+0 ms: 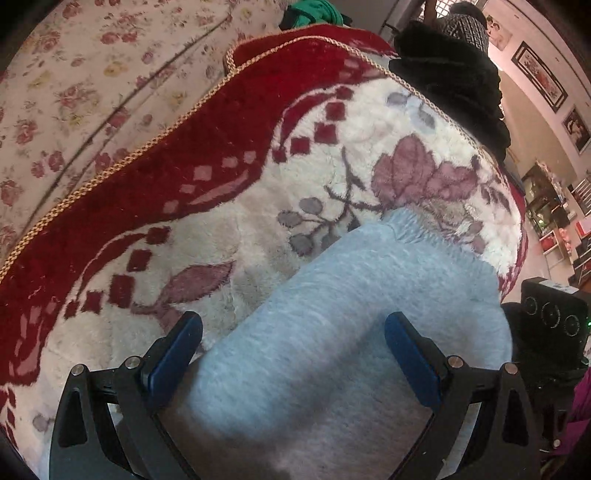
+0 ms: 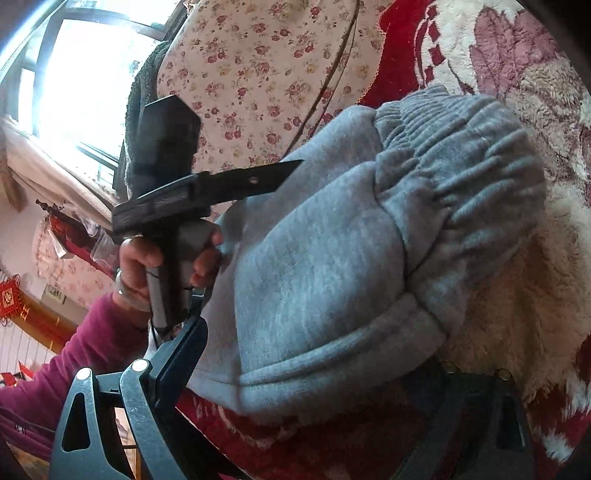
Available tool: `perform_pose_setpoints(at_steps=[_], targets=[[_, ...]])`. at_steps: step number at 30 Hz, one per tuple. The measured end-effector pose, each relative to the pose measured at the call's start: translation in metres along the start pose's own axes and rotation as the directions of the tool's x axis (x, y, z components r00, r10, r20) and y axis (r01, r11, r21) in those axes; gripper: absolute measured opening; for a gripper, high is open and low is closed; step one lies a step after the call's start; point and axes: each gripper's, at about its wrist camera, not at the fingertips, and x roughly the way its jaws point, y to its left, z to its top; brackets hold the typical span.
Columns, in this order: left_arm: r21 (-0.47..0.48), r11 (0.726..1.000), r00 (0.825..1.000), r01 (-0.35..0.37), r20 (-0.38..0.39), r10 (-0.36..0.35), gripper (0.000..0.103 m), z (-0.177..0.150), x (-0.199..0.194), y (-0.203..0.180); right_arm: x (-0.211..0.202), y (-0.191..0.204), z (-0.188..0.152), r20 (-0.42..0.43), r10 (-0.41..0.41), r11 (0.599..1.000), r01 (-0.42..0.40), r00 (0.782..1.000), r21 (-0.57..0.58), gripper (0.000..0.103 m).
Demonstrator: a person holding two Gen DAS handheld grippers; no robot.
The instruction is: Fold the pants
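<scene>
Grey fleece pants (image 1: 332,332) lie folded in a thick bundle on a red and cream floral blanket (image 1: 229,236). My left gripper (image 1: 293,334) is open, its blue-padded fingers (image 1: 173,350) wide apart on either side of the bundle, touching nothing. In the right wrist view the pants (image 2: 325,266) show their gathered elastic waistband (image 2: 454,177) at the top. My right gripper (image 2: 317,350) is open around the bundle's near edge. Its left finger (image 2: 181,358) shows, while the grey cloth hides the right one. A hand (image 2: 136,266) holds the left gripper's handle beside the pants.
A rose-print sheet (image 1: 74,92) covers the bed beyond the blanket. Black clothing (image 1: 454,74) is piled at the far blanket edge, with green cloth (image 1: 314,11) behind. A dark box with round dials (image 1: 550,314) stands on the right, shelves behind it. A bright window (image 2: 74,74) is on the left.
</scene>
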Motion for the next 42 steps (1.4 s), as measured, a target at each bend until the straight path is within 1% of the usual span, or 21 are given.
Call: perform_pose_setpoints(at_steps=[4,7,8,9,10,12,13,15,16,17,18,20,22,26,30,33,35,39,41,42], targets=[[-0.007,1.000,1.000,0.011,-0.024,-0.011,0.102,0.003,0.011,0.002,-0.001,-0.003,-0.001,0.003,0.005,1.000,-0.005,1.000,0.006,0.098],[-0.021,0.999,0.998,0.031,-0.061,-0.032,0.103,0.003,0.020,0.005,0.001,-0.004,0.000,0.003,0.004,1.000,-0.004,1.000,0.006,0.096],[-0.029,0.999,0.996,0.041,-0.077,-0.043,0.103,0.003,0.024,0.007,0.003,-0.003,0.002,0.003,-0.002,1.000,0.002,1.000,0.003,0.091],[-0.035,0.998,0.996,0.043,-0.082,-0.046,0.103,0.003,0.026,0.008,0.003,-0.004,0.002,0.004,-0.004,1.000,0.004,1.000,0.003,0.079],[-0.038,0.998,0.995,0.043,-0.090,-0.047,0.103,0.003,0.028,0.008,0.005,-0.007,0.003,-0.002,-0.001,1.000,0.001,1.000,0.020,0.072],[-0.027,0.999,0.994,0.036,-0.106,-0.038,0.102,0.004,0.031,0.006,0.006,-0.011,0.006,-0.001,0.025,0.998,-0.025,1.000,0.052,0.065],[-0.012,1.000,0.994,0.028,-0.108,-0.029,0.099,0.004,0.032,0.004,0.006,-0.011,0.006,-0.001,0.028,0.999,-0.028,1.000,0.047,0.063],[0.013,1.000,0.996,0.016,-0.092,-0.015,0.089,0.003,0.029,0.000,0.006,-0.008,0.006,0.002,0.026,0.999,-0.026,1.000,0.026,0.056],[0.024,1.000,0.998,0.007,-0.068,-0.006,0.071,0.002,0.025,-0.002,0.006,-0.006,0.007,0.004,0.025,1.000,-0.025,1.000,0.018,0.055],[0.033,0.999,0.999,0.016,-0.042,-0.015,0.040,0.001,0.020,-0.003,0.006,-0.004,0.007,0.007,0.027,1.000,-0.027,1.000,0.010,0.052],[0.035,0.999,0.999,0.035,-0.026,-0.034,0.037,0.000,0.016,-0.005,0.005,-0.003,0.007,0.011,0.026,1.000,-0.026,1.000,0.003,0.049],[0.061,0.998,1.000,0.006,-0.021,-0.004,0.035,-0.001,0.014,-0.011,0.004,0.003,0.009,0.019,0.021,0.999,-0.021,1.000,-0.029,0.045],[0.063,0.998,1.000,-0.006,-0.014,0.007,0.033,-0.003,0.013,-0.014,0.004,0.010,0.010,0.025,0.002,0.998,0.000,1.000,-0.066,0.044],[0.054,0.999,1.000,-0.001,0.011,0.000,0.027,-0.007,0.002,-0.016,0.000,0.019,0.013,0.041,-0.001,0.996,0.004,0.999,-0.090,0.041],[0.058,0.998,0.998,0.004,0.060,-0.007,0.026,-0.005,-0.018,-0.020,-0.007,0.042,0.019,0.066,0.001,0.986,0.010,0.998,-0.169,0.040],[0.047,0.999,0.994,0.003,0.112,-0.008,0.025,-0.002,-0.044,-0.019,-0.012,0.060,0.024,0.079,0.002,0.974,0.016,0.997,-0.226,0.040],[0.050,0.999,0.989,-0.006,0.150,-0.001,0.025,-0.001,-0.066,-0.019,-0.014,0.077,0.029,0.090,0.010,0.964,0.015,0.996,-0.266,0.040],[0.034,0.999,0.971,-0.018,0.237,0.010,0.025,-0.007,-0.114,-0.014,-0.016,0.117,0.035,0.098,0.036,0.936,0.001,0.995,-0.352,0.040],[0.015,1.000,0.959,-0.027,0.281,0.022,0.025,-0.014,-0.140,-0.009,-0.013,0.140,0.037,0.094,0.044,0.915,-0.002,0.995,-0.403,0.040],[-0.003,1.000,0.950,-0.028,0.311,0.027,0.025,-0.021,-0.157,-0.004,-0.011,0.152,0.038,0.093,0.044,0.903,0.000,0.995,-0.430,0.040]])
